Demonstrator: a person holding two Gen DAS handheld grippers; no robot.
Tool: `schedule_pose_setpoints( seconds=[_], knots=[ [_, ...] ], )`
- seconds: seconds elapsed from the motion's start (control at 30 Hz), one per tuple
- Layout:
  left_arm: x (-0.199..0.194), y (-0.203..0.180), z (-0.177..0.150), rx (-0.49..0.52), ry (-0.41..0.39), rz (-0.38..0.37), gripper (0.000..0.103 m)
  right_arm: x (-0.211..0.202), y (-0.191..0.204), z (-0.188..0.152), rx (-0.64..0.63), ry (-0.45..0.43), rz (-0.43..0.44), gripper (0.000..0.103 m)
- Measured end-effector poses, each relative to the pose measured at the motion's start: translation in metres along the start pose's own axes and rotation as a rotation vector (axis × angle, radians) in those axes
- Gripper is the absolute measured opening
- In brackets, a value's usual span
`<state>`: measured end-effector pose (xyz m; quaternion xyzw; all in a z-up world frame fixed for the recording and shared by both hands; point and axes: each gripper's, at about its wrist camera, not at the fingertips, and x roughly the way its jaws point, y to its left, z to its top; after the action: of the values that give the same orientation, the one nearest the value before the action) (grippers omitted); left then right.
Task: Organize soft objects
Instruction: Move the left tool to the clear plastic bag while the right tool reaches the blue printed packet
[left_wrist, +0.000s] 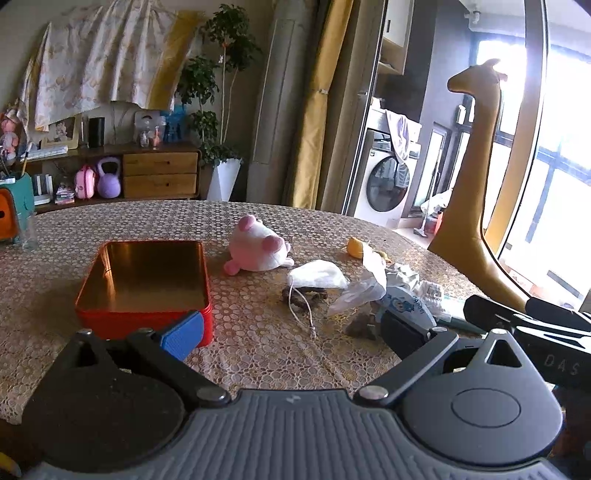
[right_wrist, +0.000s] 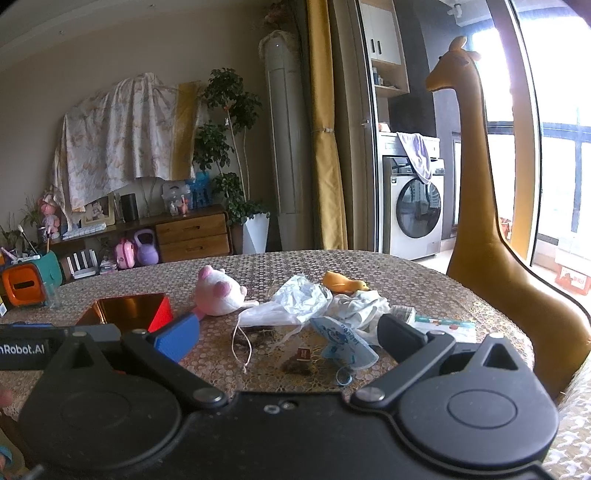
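Note:
A pink and white plush pig (left_wrist: 256, 245) (right_wrist: 218, 291) lies on the table next to an open, empty red tin (left_wrist: 147, 284) (right_wrist: 129, 308). A white face mask (left_wrist: 317, 275) with a loose cord, a crumpled clear plastic bag (right_wrist: 299, 301), a white cloth (right_wrist: 364, 308), a blue-print mask (right_wrist: 343, 343) and a yellow soft duck (right_wrist: 343, 282) (left_wrist: 356, 246) lie in a heap to the right. My left gripper (left_wrist: 291, 332) is open and empty, close to the tin's near corner. My right gripper (right_wrist: 290, 338) is open and empty, in front of the heap.
An orange and teal box (right_wrist: 26, 282) and a glass (left_wrist: 27, 230) stand at the table's far left. A tall yellow giraffe figure (right_wrist: 476, 206) stands off the table's right edge. The right gripper's body (left_wrist: 528, 328) shows at the left wrist view's right.

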<state>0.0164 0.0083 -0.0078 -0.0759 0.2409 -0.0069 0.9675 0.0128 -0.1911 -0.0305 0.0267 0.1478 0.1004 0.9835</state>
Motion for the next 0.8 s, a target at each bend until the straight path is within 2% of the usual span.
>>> schedule_pose_setpoints(
  seconds=[0.3, 0.57, 0.8],
  knots=[
    [0.035, -0.012, 0.009, 0.064, 0.043, 0.015, 0.103, 0.025, -0.01, -0.001, -0.003, 0.037, 0.048, 0.101],
    [0.068, -0.029, 0.037, 0.08, -0.007, -0.03, 0.103, 0.058, -0.033, 0.004, -0.018, 0.074, 0.022, 0.1],
    [0.116, -0.062, 0.053, 0.16, 0.026, -0.064, 0.103, 0.099, -0.055, 0.002, -0.079, 0.151, -0.025, 0.087]
  ],
)
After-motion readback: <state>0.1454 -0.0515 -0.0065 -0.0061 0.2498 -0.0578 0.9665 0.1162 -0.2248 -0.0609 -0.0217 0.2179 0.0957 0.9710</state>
